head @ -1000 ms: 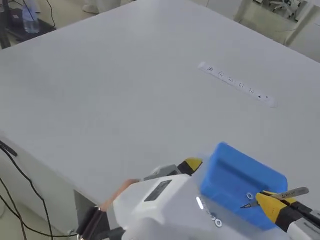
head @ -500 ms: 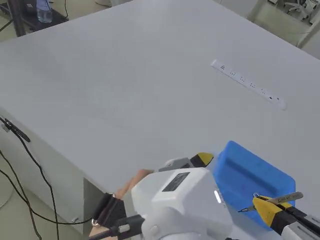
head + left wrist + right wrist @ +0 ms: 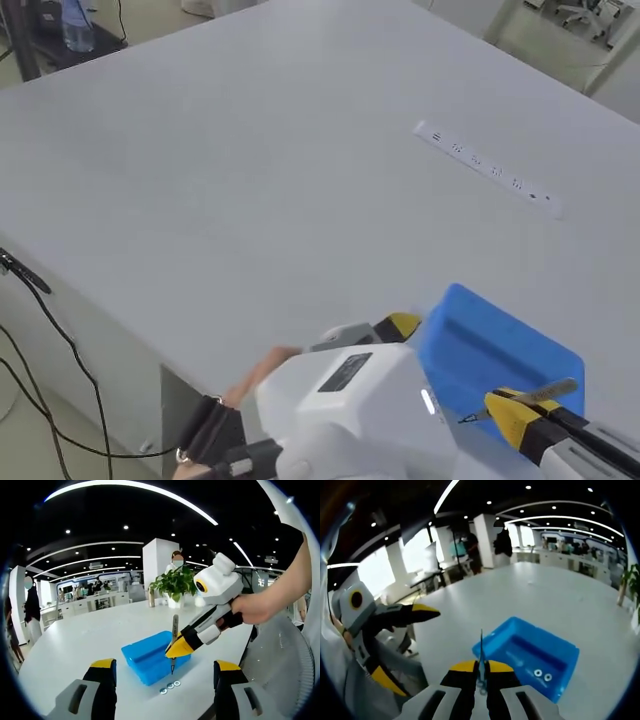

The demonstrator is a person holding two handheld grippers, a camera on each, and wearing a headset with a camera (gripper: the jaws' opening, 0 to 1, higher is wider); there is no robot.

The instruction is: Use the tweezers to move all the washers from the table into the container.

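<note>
Left gripper view: the left gripper (image 3: 164,677) hangs over the white table (image 3: 75,640), its fingers spread wide and empty. Three washers (image 3: 170,685) lie on the table just beside the blue container (image 3: 145,657). The right gripper (image 3: 481,670) has its fingers clenched on the tweezers (image 3: 481,647), whose tip points down near the container's wall. Two more washers lie inside the container.

Left hand-held gripper (image 3: 165,667) agape; right (image 3: 482,668) clenched
</note>
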